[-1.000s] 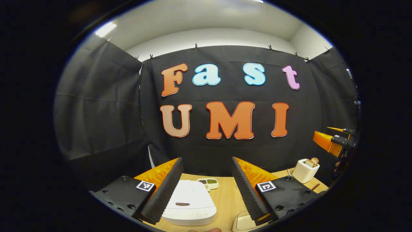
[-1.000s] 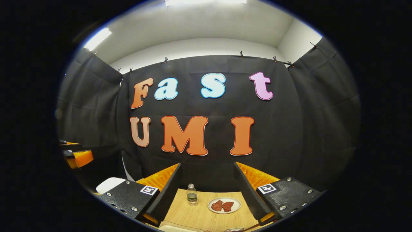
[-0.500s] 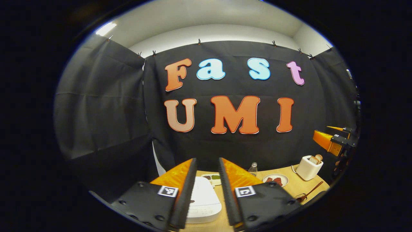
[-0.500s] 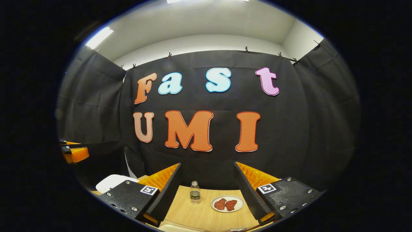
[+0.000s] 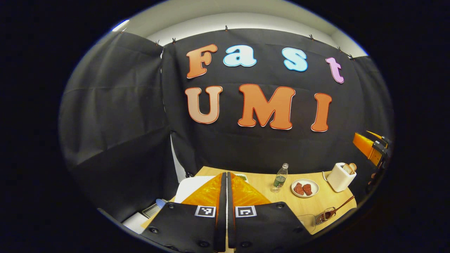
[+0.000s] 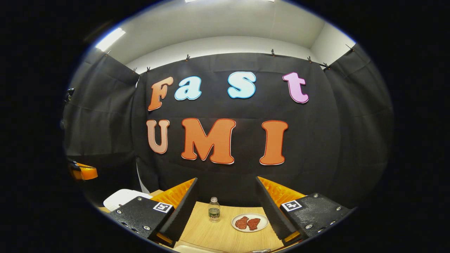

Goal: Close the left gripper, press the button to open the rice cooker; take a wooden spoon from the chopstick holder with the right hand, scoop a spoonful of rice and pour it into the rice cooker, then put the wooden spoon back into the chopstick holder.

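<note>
In the left gripper view my left gripper (image 5: 225,174) is shut with nothing between its orange fingers. It hangs above the white rice cooker (image 5: 189,185), whose lid is down and mostly hidden behind the fingers. A wooden spoon (image 5: 344,204) leans out of the chopstick holder (image 5: 324,215) at the table's right front. The right gripper (image 5: 371,147) shows far right, above the table. In the right gripper view my right gripper (image 6: 226,178) is open and empty, held over the table (image 6: 211,232). The rice cooker (image 6: 121,197) lies at the lower left, with the left gripper (image 6: 83,172) above it.
A small water bottle (image 5: 280,177), a plate of red meat (image 5: 305,188) and a white toaster holding bread (image 5: 341,176) stand along the back of the wooden table (image 5: 260,184). The bottle (image 6: 213,209) and the plate (image 6: 250,222) lie between my right fingers. Black cloth walls close in the booth.
My left gripper's fingers have come together from wide open to shut, and its view has risen and tipped down over the table. The right gripper has hardly moved.
</note>
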Available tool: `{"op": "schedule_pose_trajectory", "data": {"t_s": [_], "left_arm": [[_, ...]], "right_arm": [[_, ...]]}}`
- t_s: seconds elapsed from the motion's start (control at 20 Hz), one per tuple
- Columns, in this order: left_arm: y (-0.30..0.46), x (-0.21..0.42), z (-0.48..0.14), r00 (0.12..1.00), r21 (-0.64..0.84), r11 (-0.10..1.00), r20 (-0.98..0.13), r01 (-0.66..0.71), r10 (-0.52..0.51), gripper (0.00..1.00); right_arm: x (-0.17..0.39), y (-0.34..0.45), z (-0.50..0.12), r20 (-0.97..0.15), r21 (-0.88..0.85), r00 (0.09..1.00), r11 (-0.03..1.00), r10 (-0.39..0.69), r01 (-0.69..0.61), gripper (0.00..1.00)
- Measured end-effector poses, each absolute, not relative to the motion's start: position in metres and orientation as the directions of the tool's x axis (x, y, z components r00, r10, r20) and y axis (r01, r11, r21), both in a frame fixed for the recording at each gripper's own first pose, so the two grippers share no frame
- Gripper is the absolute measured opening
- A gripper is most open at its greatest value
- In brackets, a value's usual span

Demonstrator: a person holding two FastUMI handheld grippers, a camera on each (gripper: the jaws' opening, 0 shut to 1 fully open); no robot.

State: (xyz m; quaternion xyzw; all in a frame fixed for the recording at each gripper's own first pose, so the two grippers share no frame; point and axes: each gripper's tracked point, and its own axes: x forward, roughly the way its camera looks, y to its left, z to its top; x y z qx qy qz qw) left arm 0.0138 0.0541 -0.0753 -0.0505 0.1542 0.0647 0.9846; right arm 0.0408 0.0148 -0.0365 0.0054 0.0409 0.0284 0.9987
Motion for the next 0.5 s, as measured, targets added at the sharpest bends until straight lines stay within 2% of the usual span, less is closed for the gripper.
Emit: {"op": "schedule_pose_trajectory", "data": {"t_s": [0.1,0.25,0.5], "left_arm": [[0.062,0.016,-0.087,0.927,-0.103,0.983,-0.358,-0.154,0.107,0.07],[0.093,0.011,-0.116,0.862,-0.015,0.972,-0.464,-0.236,0.203,0.07],[0.114,0.021,-0.148,0.809,-0.104,0.960,-0.566,-0.259,0.157,0.06]], "right_arm": [[0.038,0.011,-0.038,-0.083,0.012,0.996,0.999,0.044,-0.043,0.97],[0.034,0.006,-0.040,-0.084,0.002,0.996,1.000,0.025,-0.025,0.97],[0.022,-0.020,-0.044,-0.082,-0.031,0.995,0.998,-0.053,0.051,0.97]]}}
